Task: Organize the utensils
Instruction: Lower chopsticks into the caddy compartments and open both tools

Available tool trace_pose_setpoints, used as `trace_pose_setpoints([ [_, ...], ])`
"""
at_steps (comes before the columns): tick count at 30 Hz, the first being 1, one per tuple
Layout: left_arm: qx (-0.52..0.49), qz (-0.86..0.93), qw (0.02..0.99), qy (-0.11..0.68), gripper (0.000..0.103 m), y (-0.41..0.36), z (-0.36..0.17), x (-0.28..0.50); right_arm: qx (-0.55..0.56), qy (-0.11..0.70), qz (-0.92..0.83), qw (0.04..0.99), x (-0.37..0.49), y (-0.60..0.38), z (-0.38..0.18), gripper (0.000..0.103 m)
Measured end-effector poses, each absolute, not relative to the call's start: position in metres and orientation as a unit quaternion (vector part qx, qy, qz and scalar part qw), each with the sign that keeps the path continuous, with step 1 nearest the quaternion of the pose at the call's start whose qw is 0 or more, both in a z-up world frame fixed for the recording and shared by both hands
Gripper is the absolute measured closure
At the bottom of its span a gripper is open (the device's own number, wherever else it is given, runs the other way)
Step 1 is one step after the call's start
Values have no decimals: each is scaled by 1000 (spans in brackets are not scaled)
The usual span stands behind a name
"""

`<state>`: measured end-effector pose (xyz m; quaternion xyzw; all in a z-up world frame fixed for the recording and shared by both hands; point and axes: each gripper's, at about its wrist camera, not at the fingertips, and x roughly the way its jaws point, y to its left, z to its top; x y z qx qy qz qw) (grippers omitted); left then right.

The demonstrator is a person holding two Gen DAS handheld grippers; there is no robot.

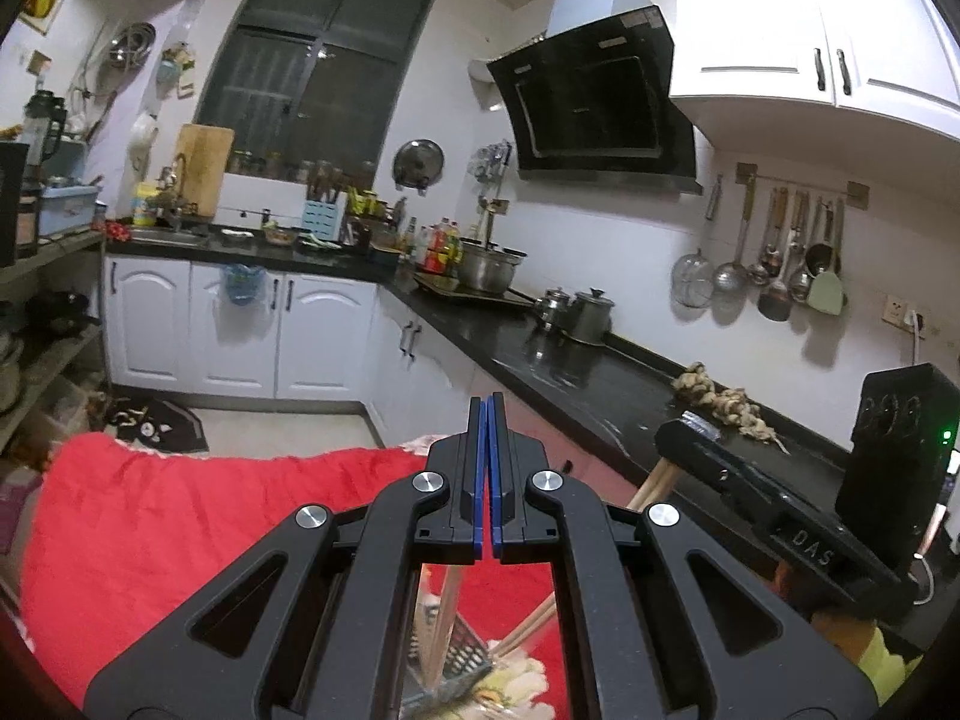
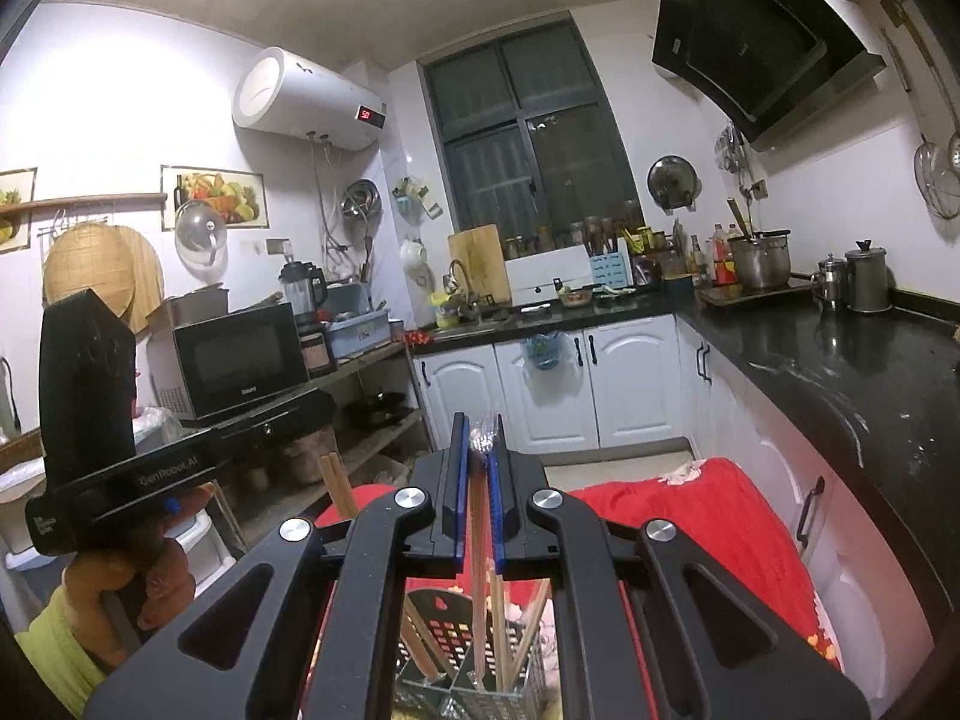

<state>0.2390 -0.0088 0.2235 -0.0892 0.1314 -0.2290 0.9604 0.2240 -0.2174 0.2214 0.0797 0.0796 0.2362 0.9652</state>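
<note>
Below both pairs of tongs, on a red cloth (image 1: 180, 516) with a flower print, stands a dark perforated metal basket (image 2: 456, 630) split into compartments; two of them show in the right wrist view. Several wooden chopsticks (image 2: 510, 636) stand tilted in it, about four as far as can be counted, since the tongs' frame hides part of the basket.

The right tongs (image 2: 479, 450) are clenched on one thin utensil (image 2: 477, 516) with a shiny metal tip that pokes out just above the blue pads; its long shaft runs down between them into the basket. Whether it is a fork or a spoon cannot be told.

The left tongs (image 1: 486, 420) are clenched with nothing between them, the two blue pads touching. They hover above the cloth, with the basket visible under their frame.

Beside each tool the other one shows at the picture's edge, along with two more chopsticks (image 2: 337, 483) sticking up near the left tool's body. A black kitchen counter (image 1: 540, 354) runs along the wall to the right, carrying three metal pots.
</note>
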Motion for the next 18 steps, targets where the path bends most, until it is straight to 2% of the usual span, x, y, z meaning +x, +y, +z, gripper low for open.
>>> trace_pose_setpoints([
  [18,-96,-208,962,149,103,9,191,251,81,88,248,961,257,-198,203,97],
])
